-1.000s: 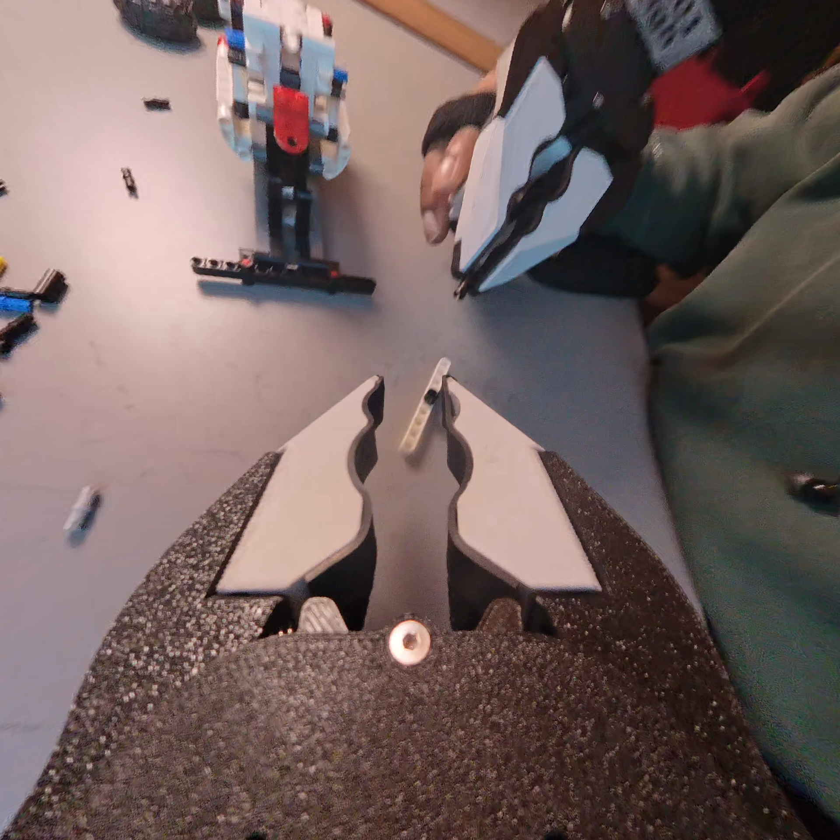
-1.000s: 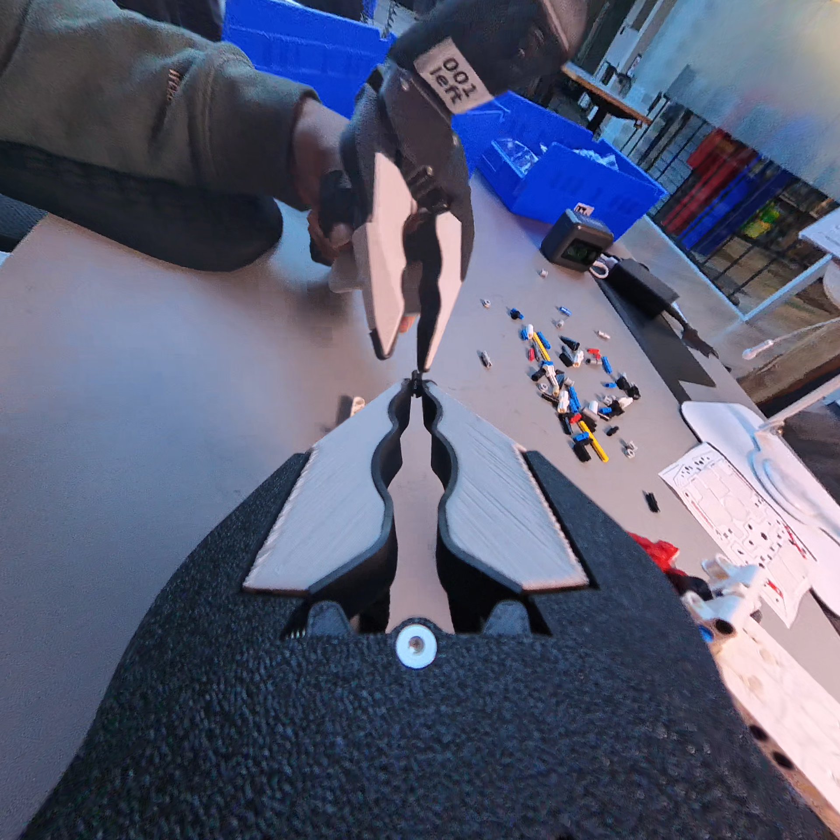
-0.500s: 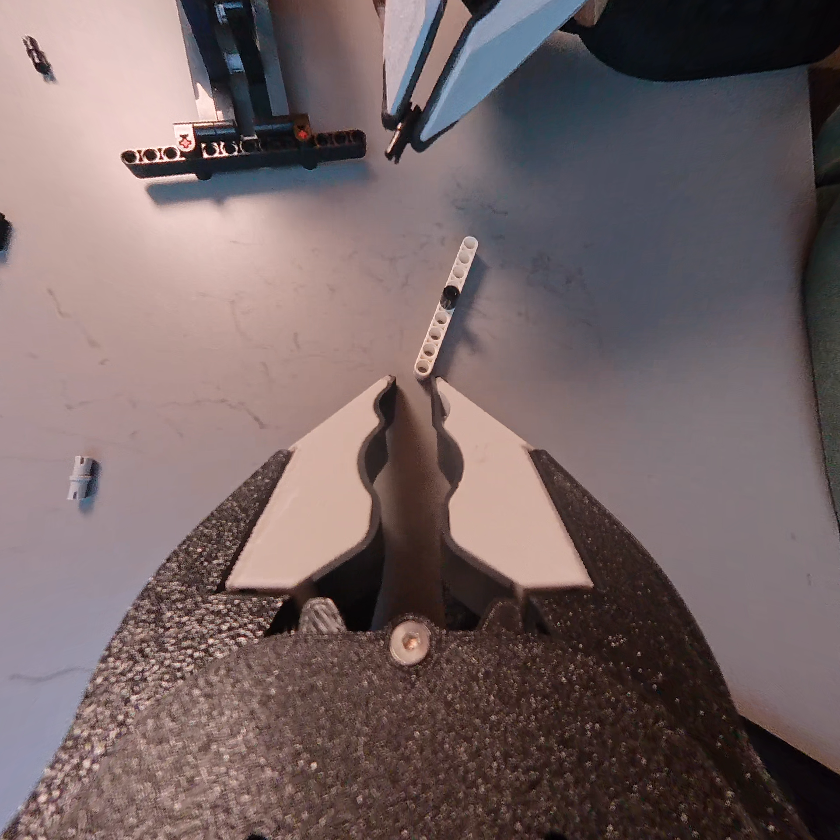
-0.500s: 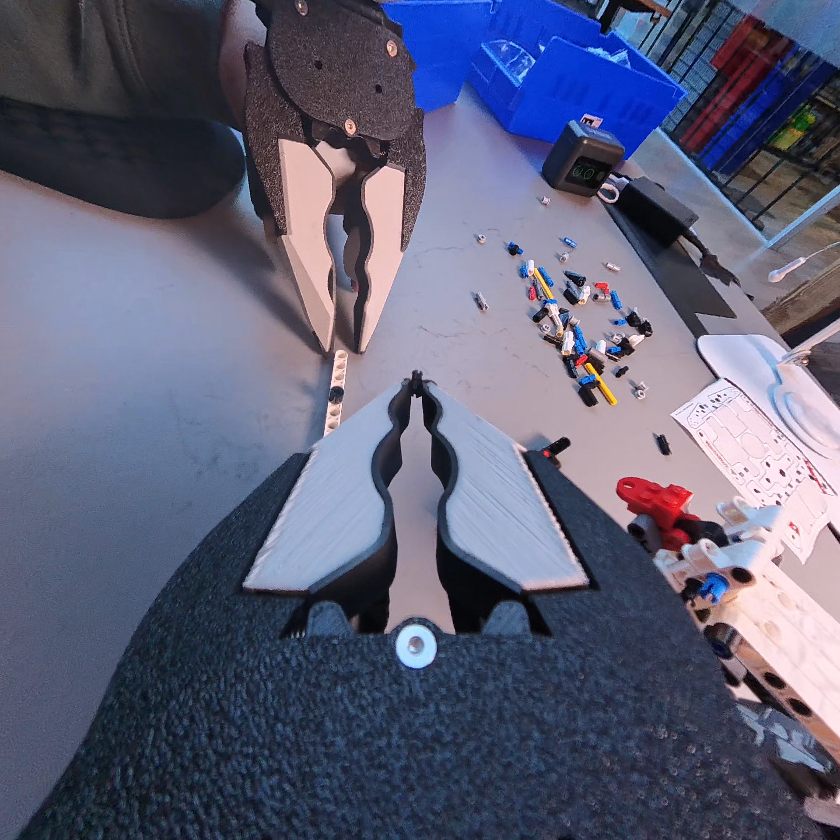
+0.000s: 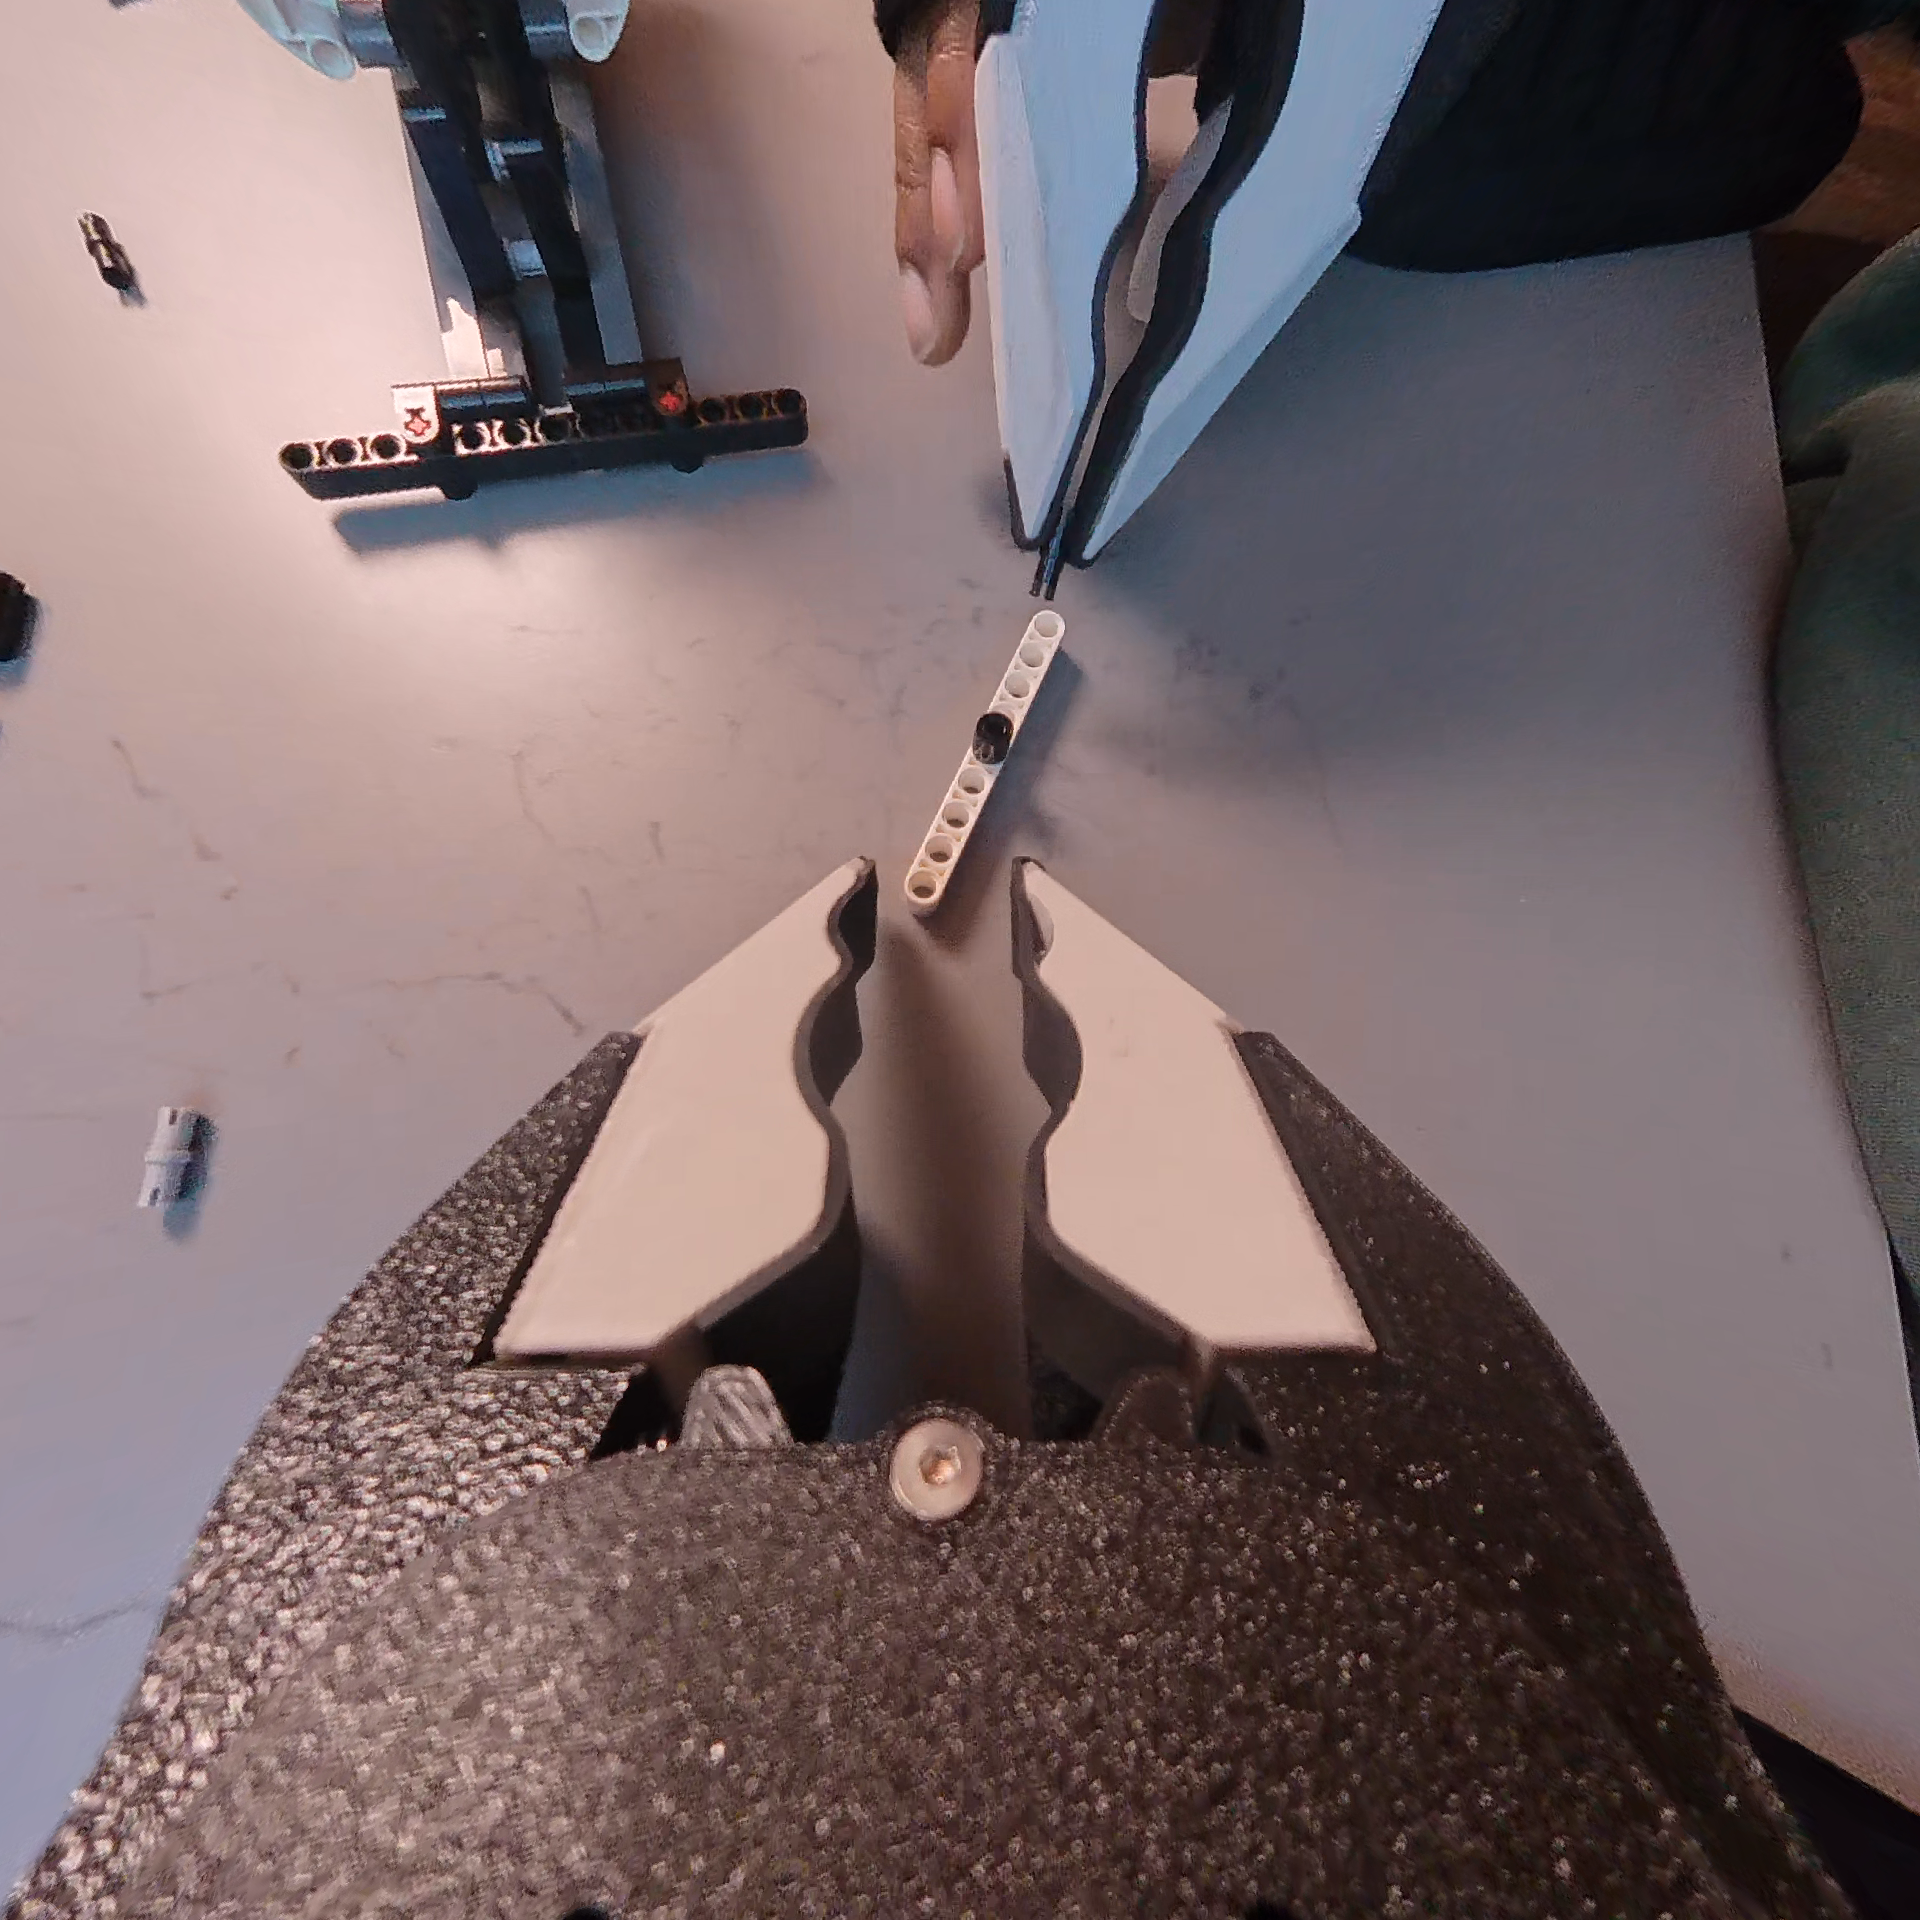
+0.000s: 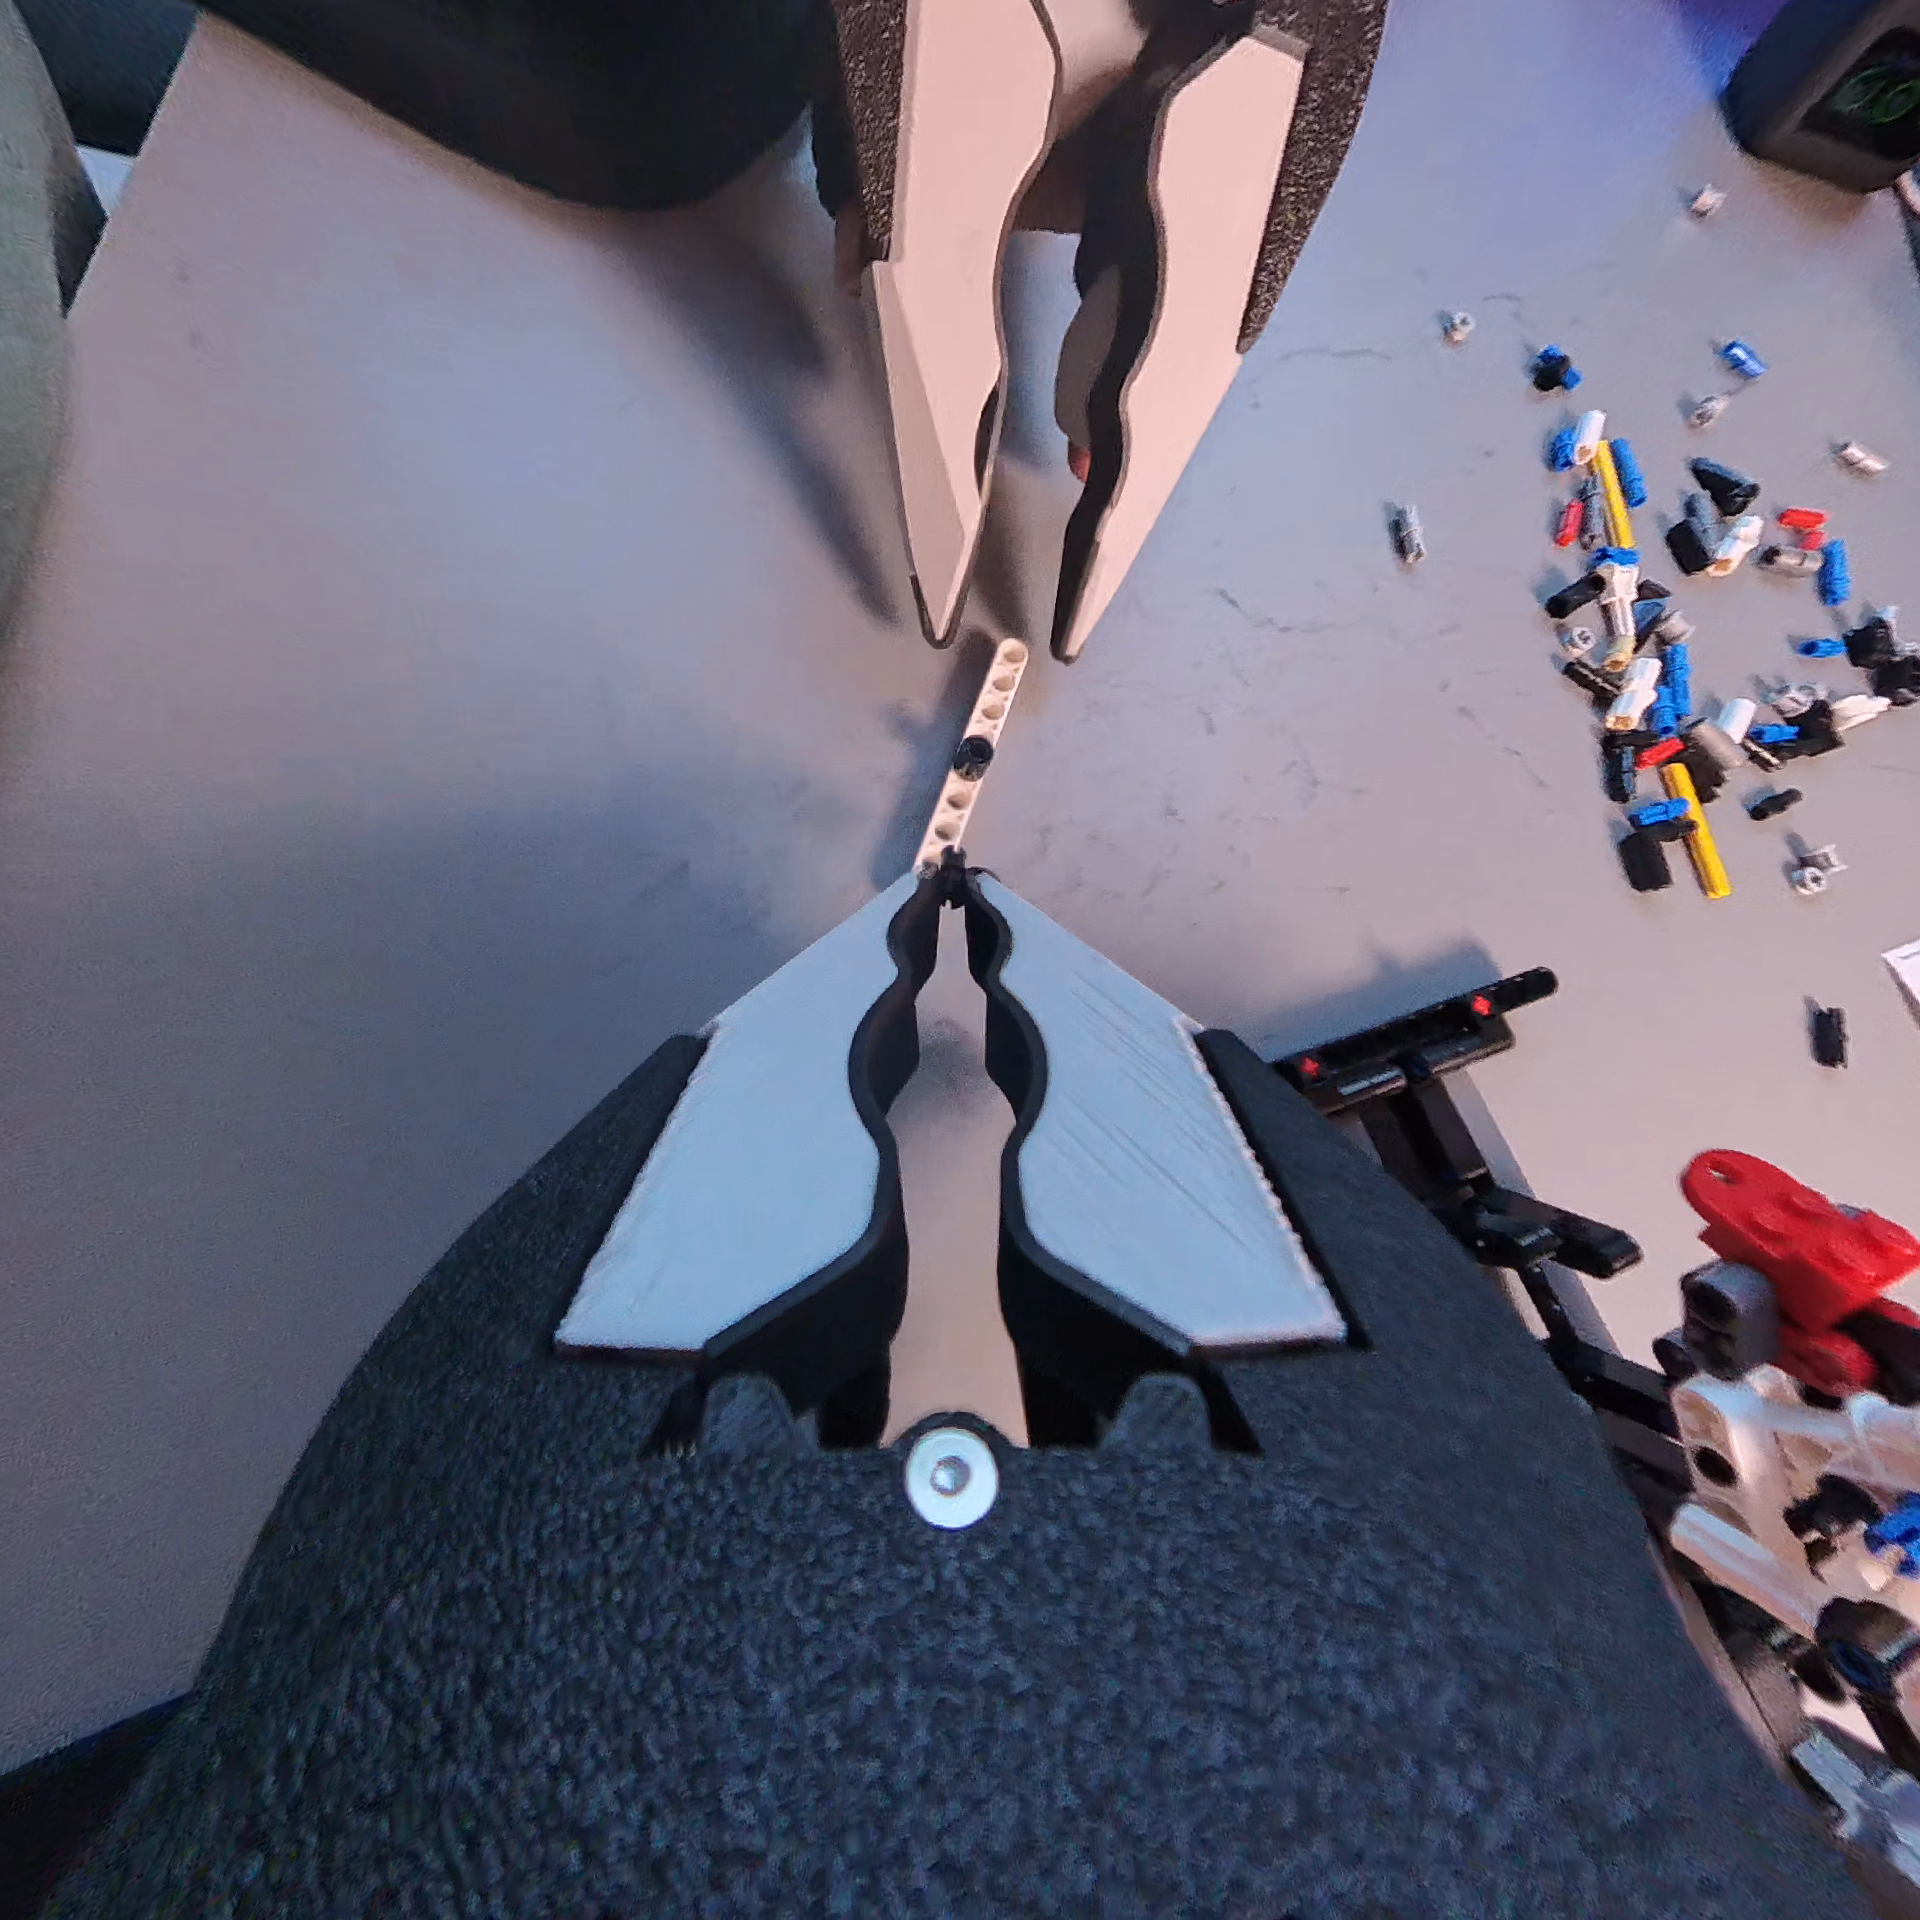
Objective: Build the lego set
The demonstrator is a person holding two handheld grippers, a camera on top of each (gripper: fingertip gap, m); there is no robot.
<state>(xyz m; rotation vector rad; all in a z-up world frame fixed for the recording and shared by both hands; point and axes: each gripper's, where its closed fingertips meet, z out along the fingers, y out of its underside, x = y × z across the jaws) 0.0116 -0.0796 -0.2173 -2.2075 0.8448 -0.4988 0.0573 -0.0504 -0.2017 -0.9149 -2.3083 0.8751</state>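
The white beam (image 5: pixel 987 764) lies flat on the grey table (image 5: pixel 416 831), a black pin (image 5: pixel 992 736) plugged into one of its middle holes. The left gripper (image 5: pixel 940 878) sits right at the beam's near end, jaws parted by a modest gap with that end just between the tips, nothing gripped. From the far side the right gripper (image 5: pixel 1049 566) points down at the beam's other end, jaws pressed together on a small black pin (image 5: pixel 1044 577) that pokes out past the tips, just short of the last hole.

Over to the right wrist view: the right gripper (image 6: pixel 951 883) is clamped on that small black pin (image 6: pixel 951 864), which looks to be touching or nearly touching the beam's (image 6: pixel 982 748) end, though it's hard to call from here. The left gripper (image 6: pixel 1003 639) faces it, tips spread either side of the opposite end.

Off to the side, the half-built model (image 5: pixel 520 260) in black, white and grey rests on the table with its long black crossbar (image 5: pixel 540 442) towards the beam. A heap of loose pieces (image 6: pixel 1704 644), blue, black, yellow and red, lies well apart.
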